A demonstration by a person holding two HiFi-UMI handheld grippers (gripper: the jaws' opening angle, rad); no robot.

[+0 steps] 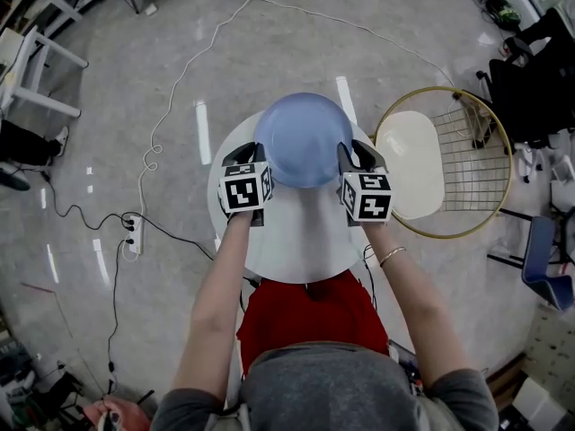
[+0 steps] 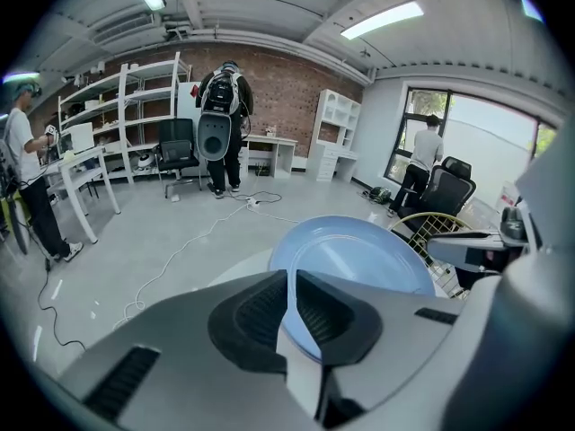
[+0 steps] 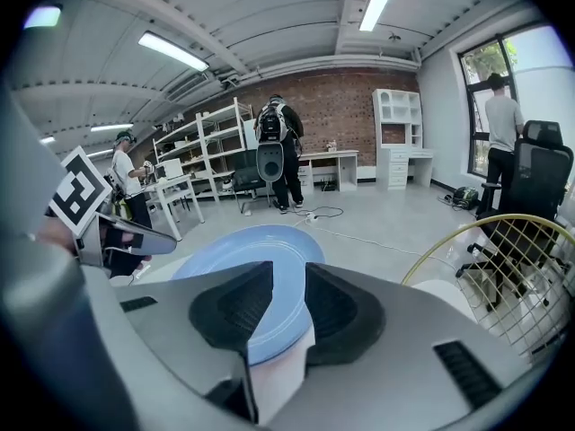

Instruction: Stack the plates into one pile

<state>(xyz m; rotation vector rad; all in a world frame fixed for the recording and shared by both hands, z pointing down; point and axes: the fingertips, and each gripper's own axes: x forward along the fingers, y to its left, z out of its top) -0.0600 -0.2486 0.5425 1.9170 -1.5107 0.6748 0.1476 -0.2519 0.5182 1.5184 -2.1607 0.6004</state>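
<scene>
Nearest the person, both forearms reach forward over the round white counter (image 1: 296,241), one hand-held gripper at each end of them. The left hand-held gripper (image 1: 254,155) pinches the left rim of the blue plate (image 1: 303,139). Its own view shows the two dark pads drawn in on the thin edge, with the blue disc spreading out beyond them. The right hand-held gripper (image 1: 353,158) bites the opposite rim in the same way, the edge running down between its pads. So the plate hangs between the two, gripped across its width on a line that runs left to right. It sits over the far part of the counter and seems to be clear of the surface, though the head view alone does not settle that.

The plate is round, so it has no long axis to line up. What matters is where it has to go. The cream plate (image 1: 411,164) lies off to the right, just beyond the right hand-held gripper, on a gold-rimmed wire stand (image 1: 467,164) that stands beside the counter. It sits at about the same depth from the person as the blue plate, not farther out.

By my reading, the coming move is a sideways carry to the right, keeping the blue plate level. The right hand is the nearer and leads, and the left follows across the counter's edge. The right hand-held gripper will reach the cream plate first and may crowd it as the blue plate comes down.
</scene>
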